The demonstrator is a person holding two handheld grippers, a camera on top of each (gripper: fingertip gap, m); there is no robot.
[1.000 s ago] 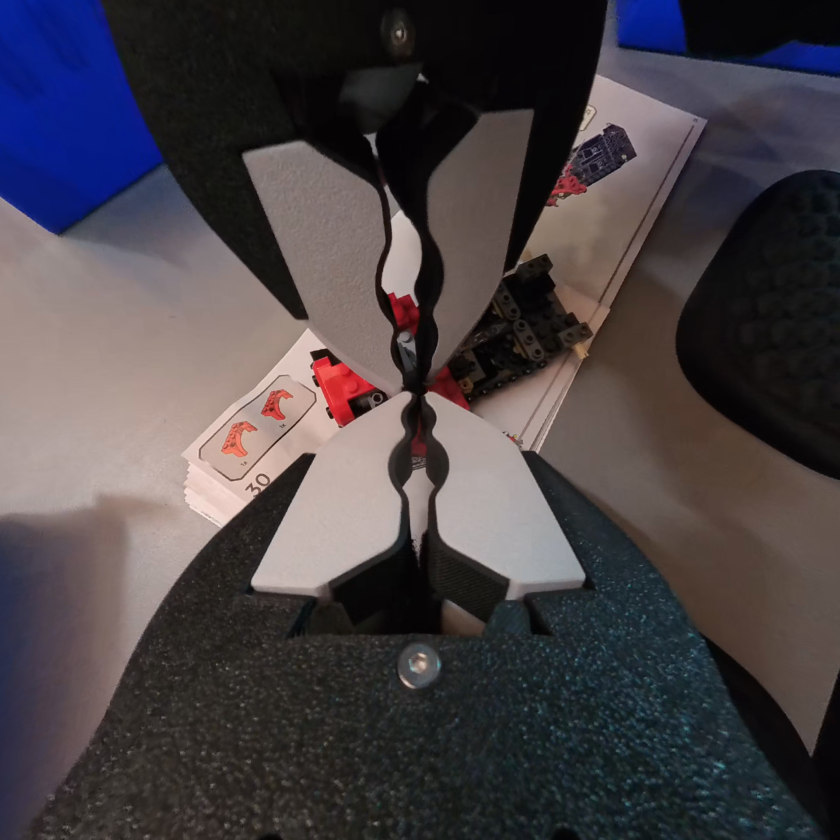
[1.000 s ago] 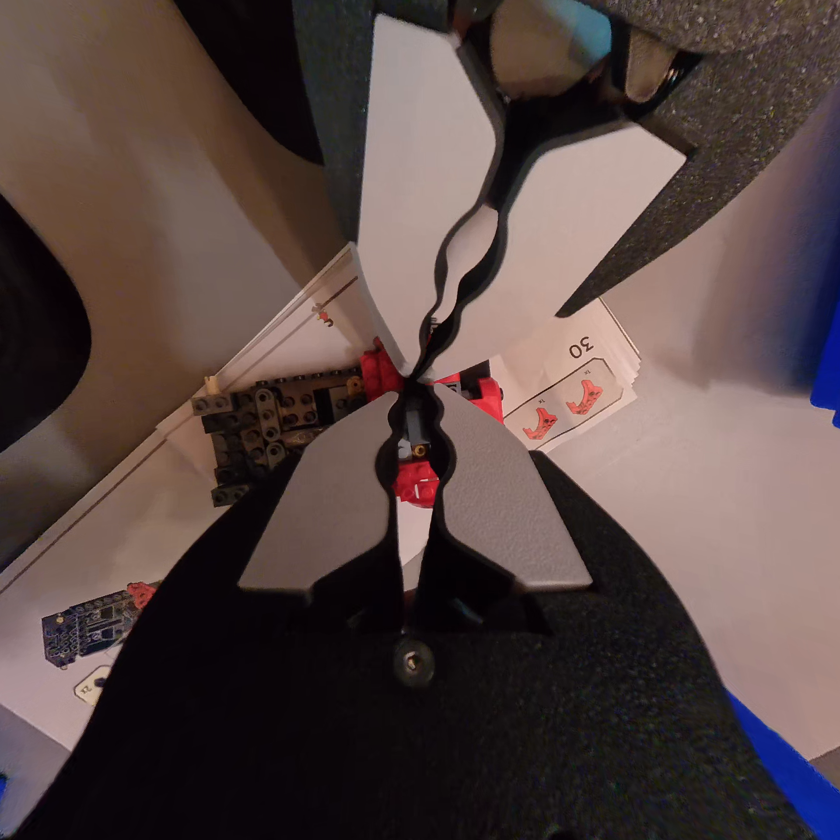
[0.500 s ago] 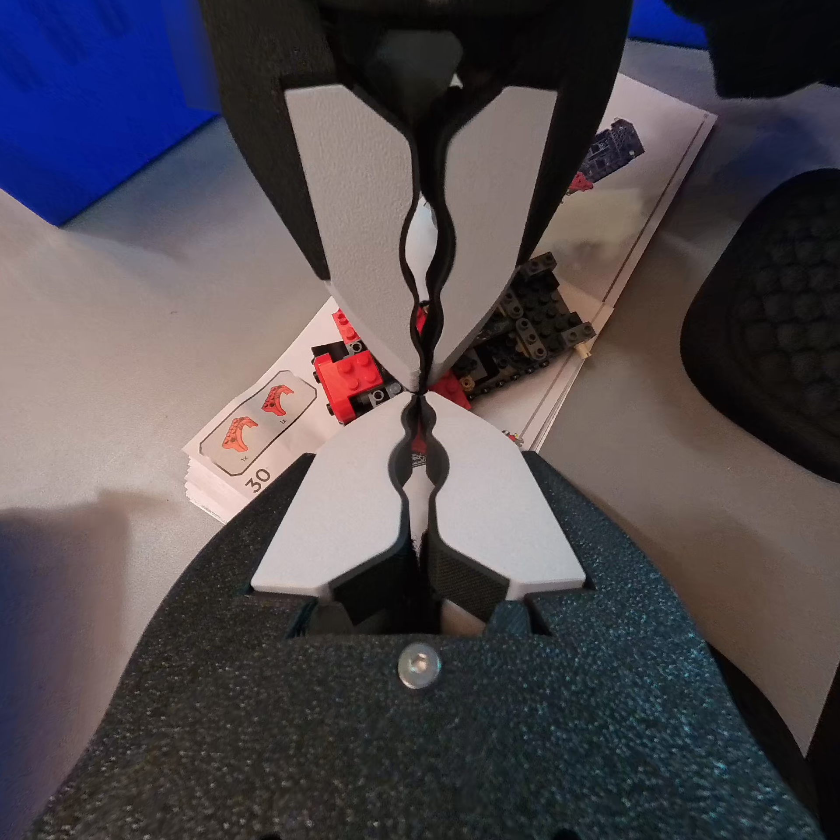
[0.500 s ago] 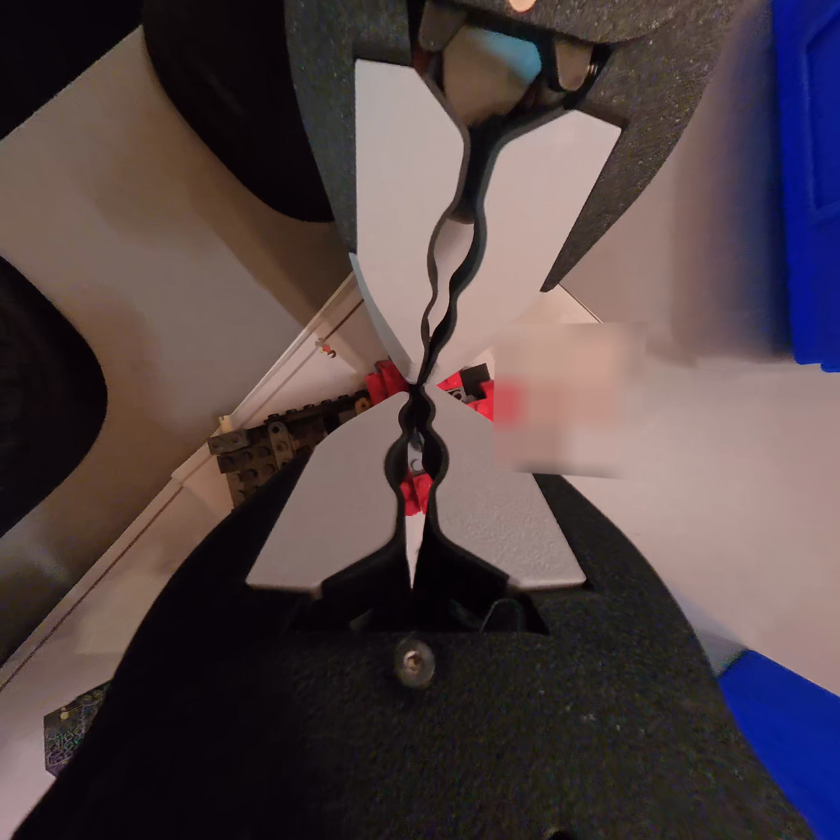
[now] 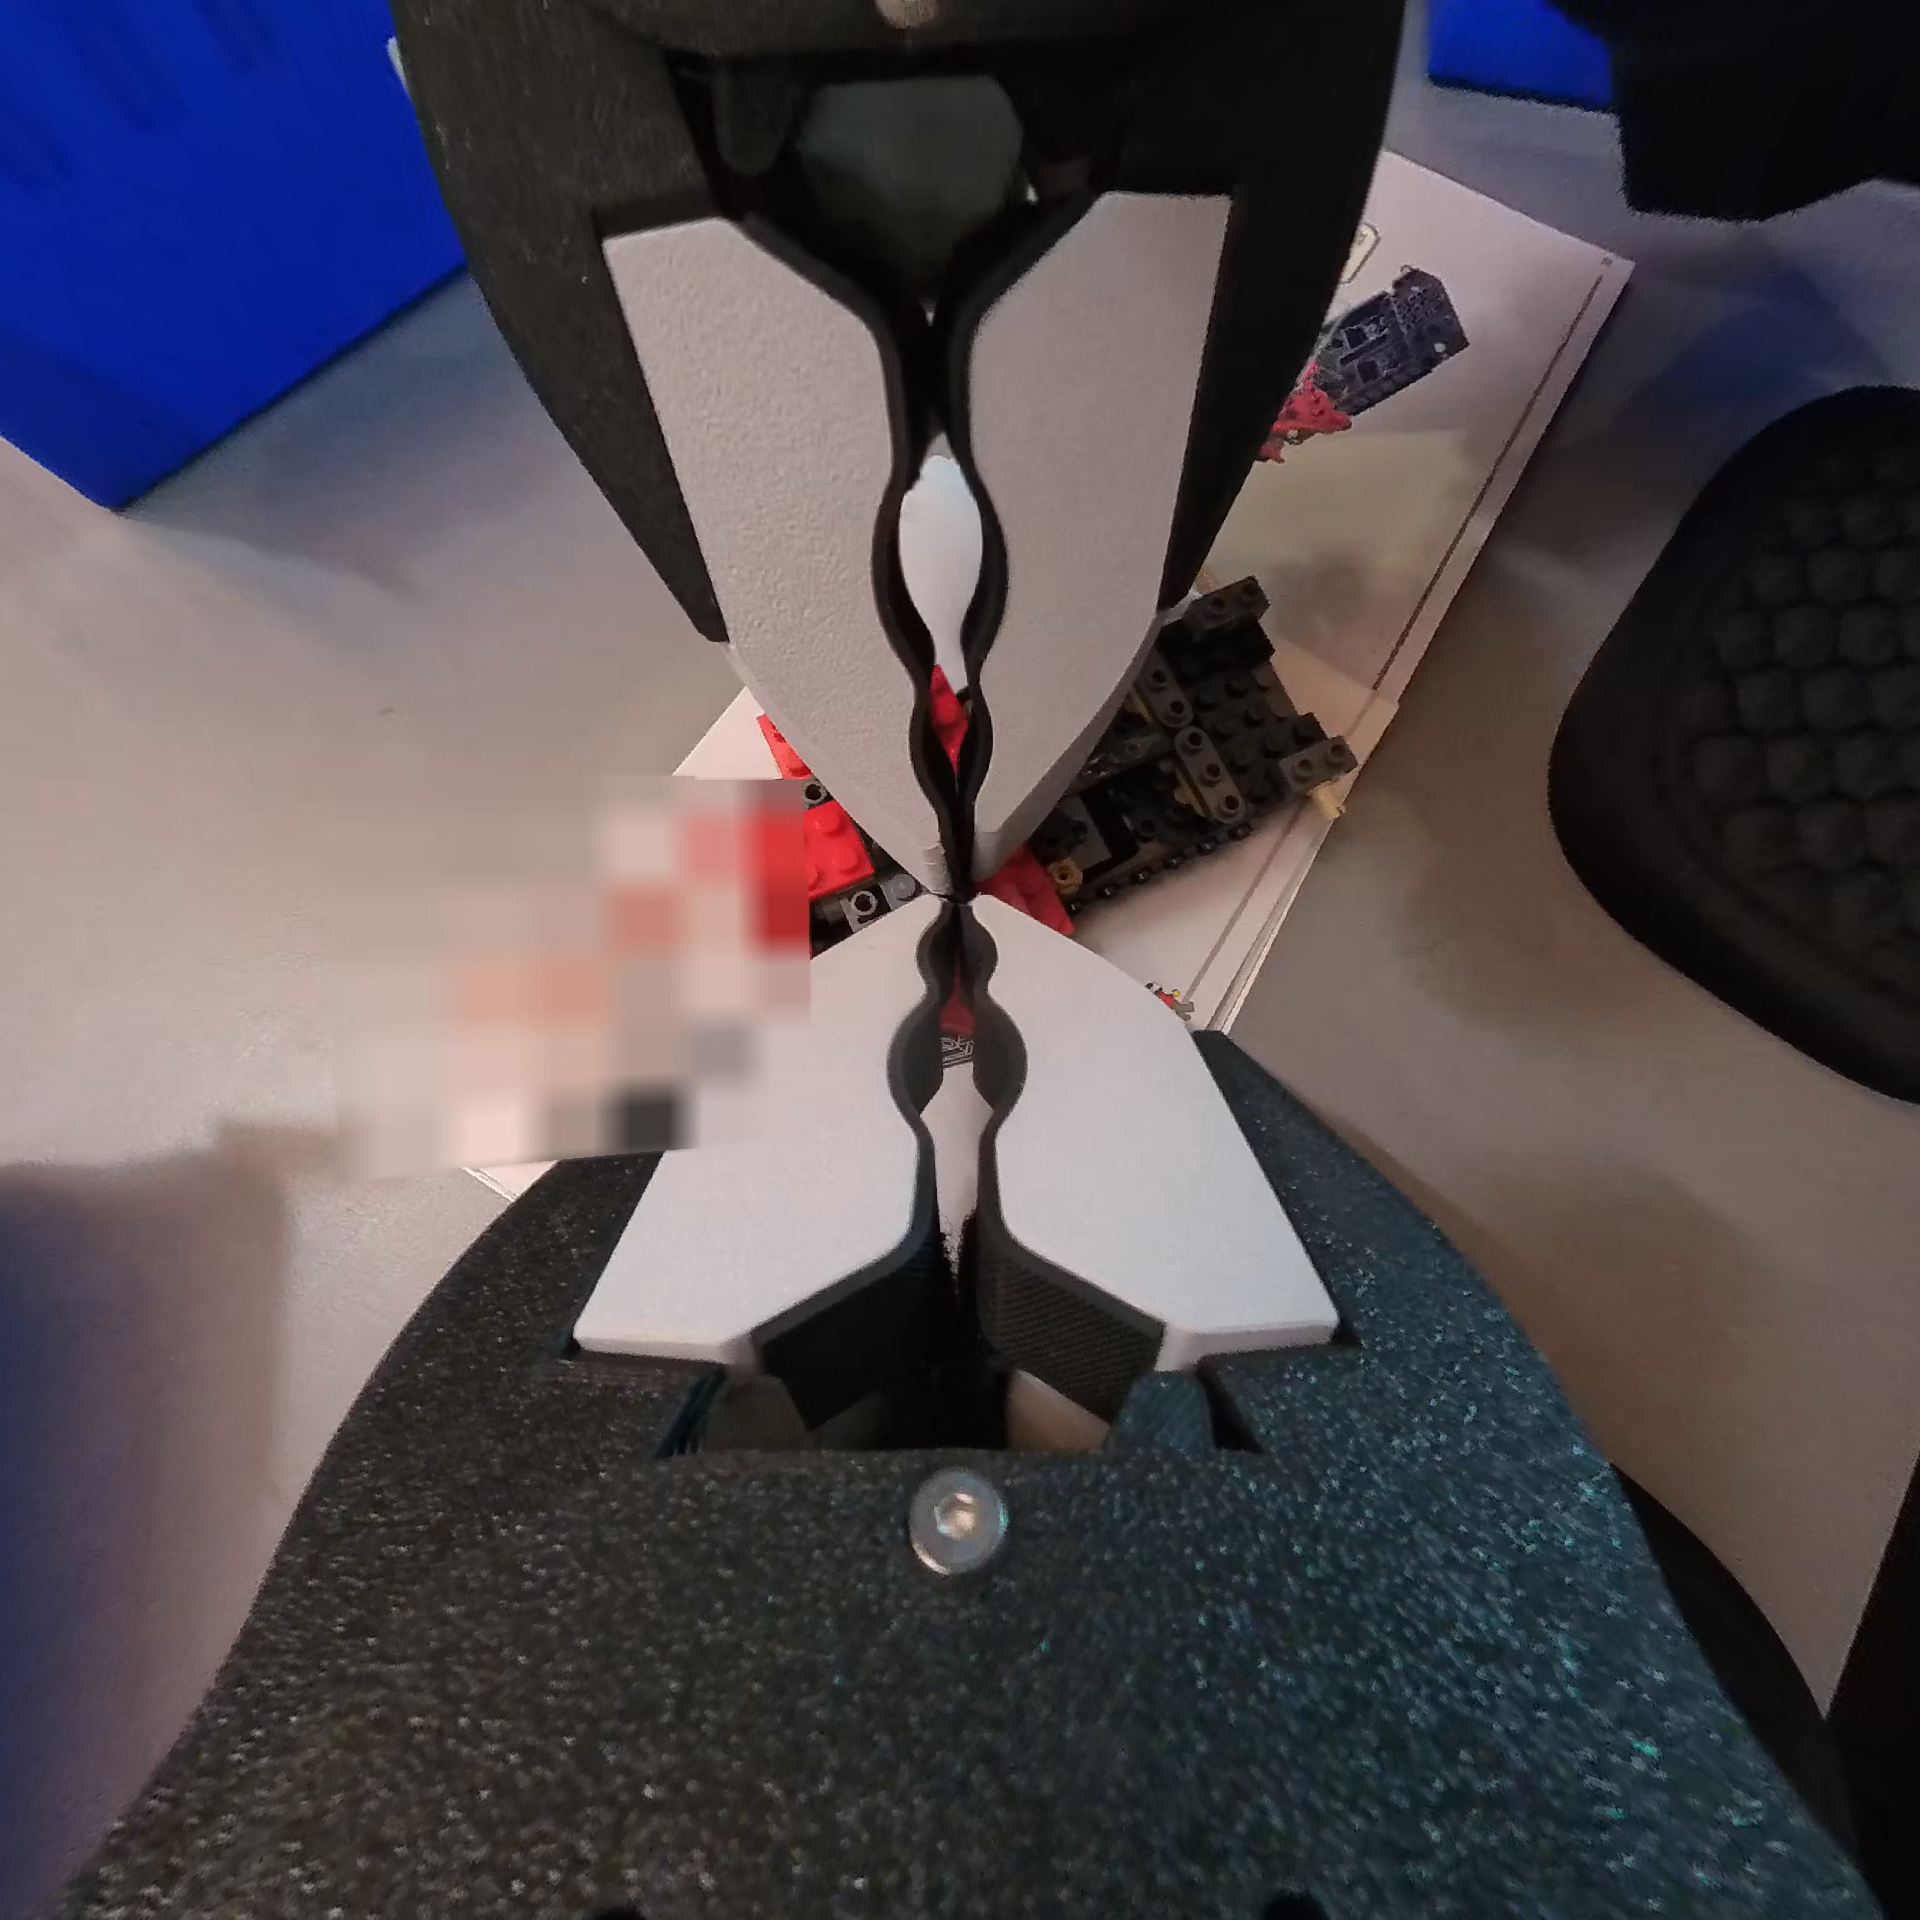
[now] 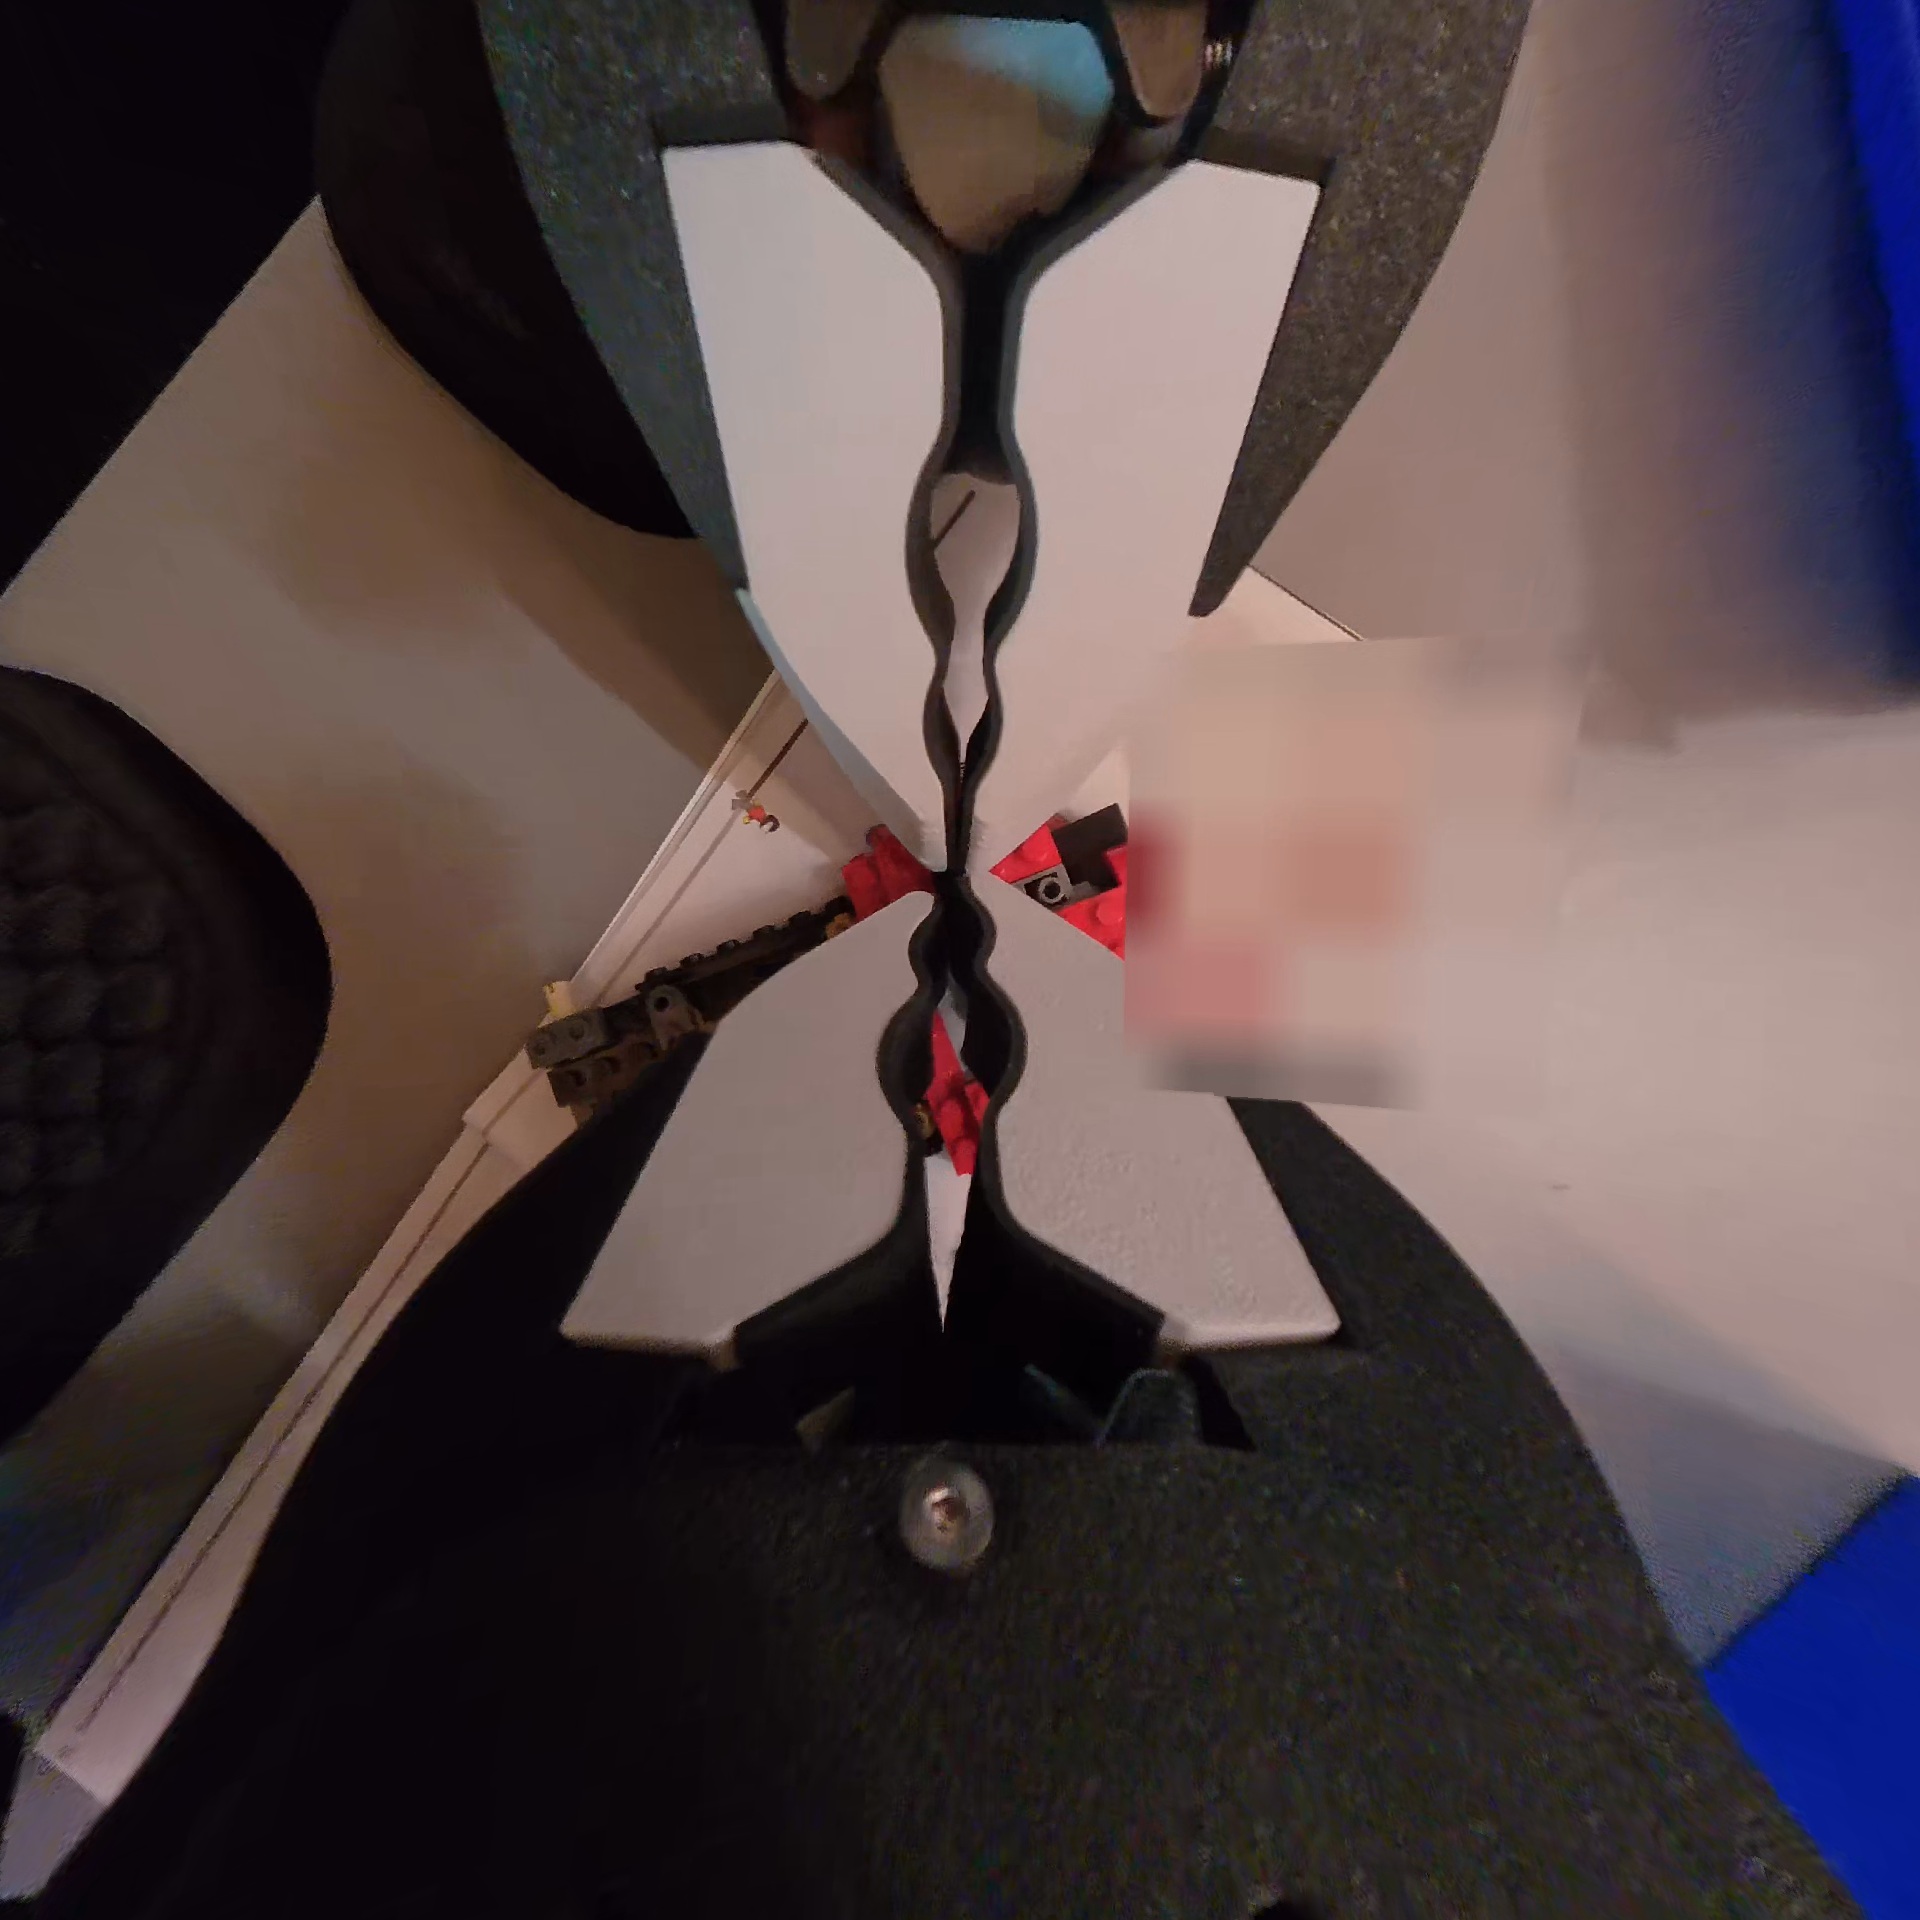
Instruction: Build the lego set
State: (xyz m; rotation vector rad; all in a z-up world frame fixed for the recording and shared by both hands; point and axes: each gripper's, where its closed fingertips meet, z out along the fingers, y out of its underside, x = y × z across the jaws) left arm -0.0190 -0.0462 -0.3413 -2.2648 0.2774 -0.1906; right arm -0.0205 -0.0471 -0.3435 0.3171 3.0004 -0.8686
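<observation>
Pale table (image 5: pixel 312 675), instruction booklet (image 5: pixel 1434 499), blue bin (image 5: pixel 156 208)

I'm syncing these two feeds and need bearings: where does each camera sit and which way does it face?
Left wrist view: on the left gripper, looking along its shut fingers down at the lego model on the instruction booklet; right gripper opposite, tip to tip.
Right wrist view: on the right gripper, facing back at the left gripper.
Shared: model, booklet, both grippers.

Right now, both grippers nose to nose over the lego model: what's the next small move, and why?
Probably back the right gripper off a little. It and the left gripper are both shut, tips meeting, hiding the red end of the model on the booklet; no held piece is visible.
</observation>
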